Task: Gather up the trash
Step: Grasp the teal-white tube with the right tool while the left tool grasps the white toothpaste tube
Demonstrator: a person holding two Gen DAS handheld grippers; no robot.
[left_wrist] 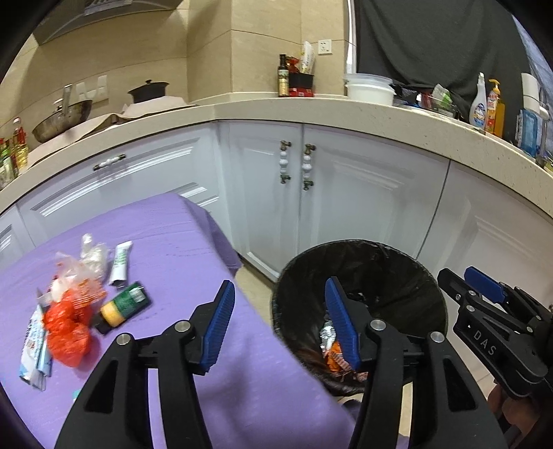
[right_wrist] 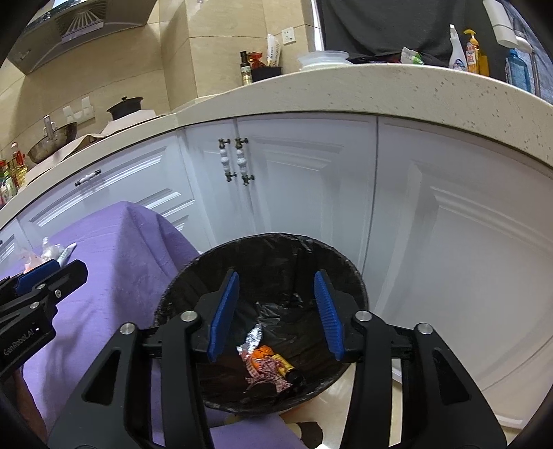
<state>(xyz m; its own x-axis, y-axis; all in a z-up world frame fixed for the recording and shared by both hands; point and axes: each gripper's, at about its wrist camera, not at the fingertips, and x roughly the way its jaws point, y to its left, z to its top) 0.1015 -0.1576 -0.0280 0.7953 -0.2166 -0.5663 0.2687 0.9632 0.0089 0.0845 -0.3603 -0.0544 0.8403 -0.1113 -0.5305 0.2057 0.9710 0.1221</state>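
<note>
Wrappers [right_wrist: 264, 366] lie crumpled in the black-lined bin [right_wrist: 193, 276]; both hand-held grippers, left [left_wrist: 280, 324] and right [right_wrist: 276, 314], gape empty.

White cabinet doors [right_wrist: 304, 179] with beaded handles [left_wrist: 285, 162] run under a speckled cream counter [right_wrist: 397, 89], and beige tiled walls [left_wrist: 207, 45] rise behind it. A range hood [right_wrist: 79, 24] hangs at the upper left, above a wok [left_wrist: 62, 119] and a dark lidded pot [left_wrist: 148, 90]; the floor [right_wrist: 349, 397] is pale glossy tile.

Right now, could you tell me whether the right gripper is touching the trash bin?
Apart: the right wrist view shows the right gripper open and empty above the trash bin.
</note>
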